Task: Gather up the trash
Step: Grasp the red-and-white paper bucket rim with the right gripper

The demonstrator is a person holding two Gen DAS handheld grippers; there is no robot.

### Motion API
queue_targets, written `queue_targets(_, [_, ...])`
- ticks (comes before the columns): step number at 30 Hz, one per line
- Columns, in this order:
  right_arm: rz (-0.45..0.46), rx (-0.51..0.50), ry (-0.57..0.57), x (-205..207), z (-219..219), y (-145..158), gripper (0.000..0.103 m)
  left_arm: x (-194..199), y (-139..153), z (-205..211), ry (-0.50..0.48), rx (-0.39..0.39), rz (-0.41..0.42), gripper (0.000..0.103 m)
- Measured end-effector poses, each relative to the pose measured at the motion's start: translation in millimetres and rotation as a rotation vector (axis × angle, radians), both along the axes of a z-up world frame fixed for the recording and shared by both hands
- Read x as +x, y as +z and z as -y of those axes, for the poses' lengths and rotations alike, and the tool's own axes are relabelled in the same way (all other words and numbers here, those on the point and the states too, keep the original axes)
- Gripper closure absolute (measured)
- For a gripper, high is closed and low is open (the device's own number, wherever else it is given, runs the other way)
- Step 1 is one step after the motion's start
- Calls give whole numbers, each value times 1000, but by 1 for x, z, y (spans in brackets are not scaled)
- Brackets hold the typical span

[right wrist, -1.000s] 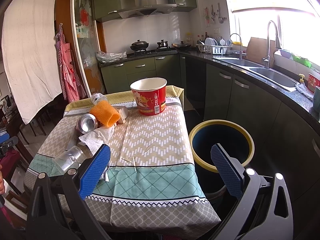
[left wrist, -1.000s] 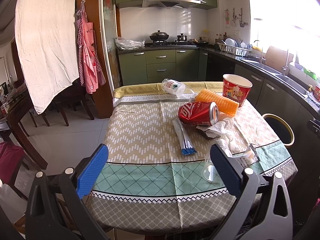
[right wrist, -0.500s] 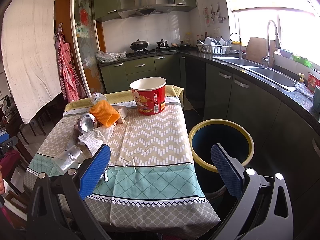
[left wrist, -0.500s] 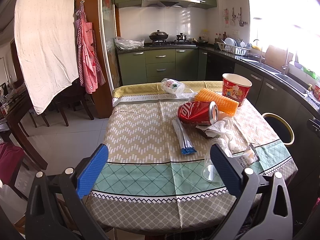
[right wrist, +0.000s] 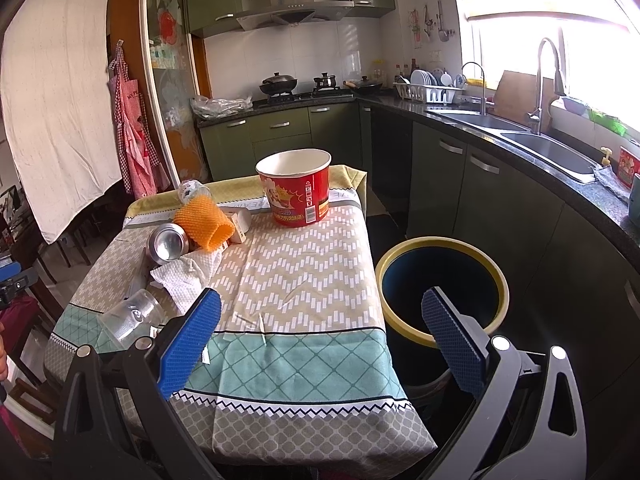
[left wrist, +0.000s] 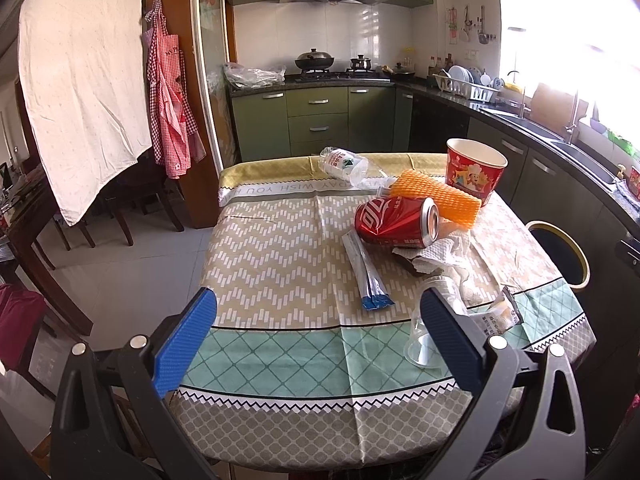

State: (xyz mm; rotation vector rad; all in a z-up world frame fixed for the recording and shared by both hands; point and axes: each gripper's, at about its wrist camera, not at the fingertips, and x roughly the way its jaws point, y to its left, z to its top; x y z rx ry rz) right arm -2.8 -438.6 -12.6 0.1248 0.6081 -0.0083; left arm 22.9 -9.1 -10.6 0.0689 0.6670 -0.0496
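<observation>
Not started. Left gripper (left wrist: 318, 312) and right gripper (right wrist: 322, 312) both spread wide, empty. Crushed red soda can (left wrist: 396, 222), orange foam net sleeve (right wrist: 204, 222), crumpled white tissue (right wrist: 186, 276), clear plastic cup (right wrist: 130, 318), red paper bucket (right wrist: 296, 188) all on patterned tablecloth (right wrist: 304, 264), left of yellow-rimmed dark bin (right wrist: 442, 288). Visible bin interior looks empty.

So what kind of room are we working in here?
A home kitchen with a dining table: green cabinets, a gas hob with black pots, a steel double sink, and a patterned tablecloth strewn with trash.
</observation>
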Motion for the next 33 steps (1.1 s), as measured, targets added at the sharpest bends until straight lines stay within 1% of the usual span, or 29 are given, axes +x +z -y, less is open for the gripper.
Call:
queue_targets(5, [-23,-31,19,24,4,3,4,23,-2,1,-13,-7,-51,6])
queue_targets(10, [-65,-45,66,58,6,4,4,57,-2,6,-28,-5,-110,6])
queue_targets(13, [-111,-1,110,85,11,5,4,80,0,11,-44,-8,-143,6])
queue_targets(17, [-171,65,166,127,20,8,4,112,6,19,-47,12,-176,6])
queue_targets(21, [-244,55,177,180,28,16,5,142,8,22,-64,-28,-227,6])
queue_targets(22, [-259,53,176,194,31,19,6,148,7,23,-63,-36,-235,6])
queue_targets(24, [-293,70,179,223,35,27,13,160,6,26,-65,-42,-246,6])
queue_targets(27, [-355,95,180,272,42,36,17,174,3,30,-74,-35,-264,6])
queue_targets(28, [-378,97,176,290,43,36,21,180,1,31,-79,-36,-275,6])
queue_targets(30, [-428,79,157,321,44,34,31,194,-2,33,-90,-40,-299,6])
queue_targets(31, [-456,74,146,337,45,30,33,202,-2,33,-94,-42,-310,6])
queue_targets(33, [-516,97,141,364,45,20,40,218,-2,33,-94,-39,-323,6])
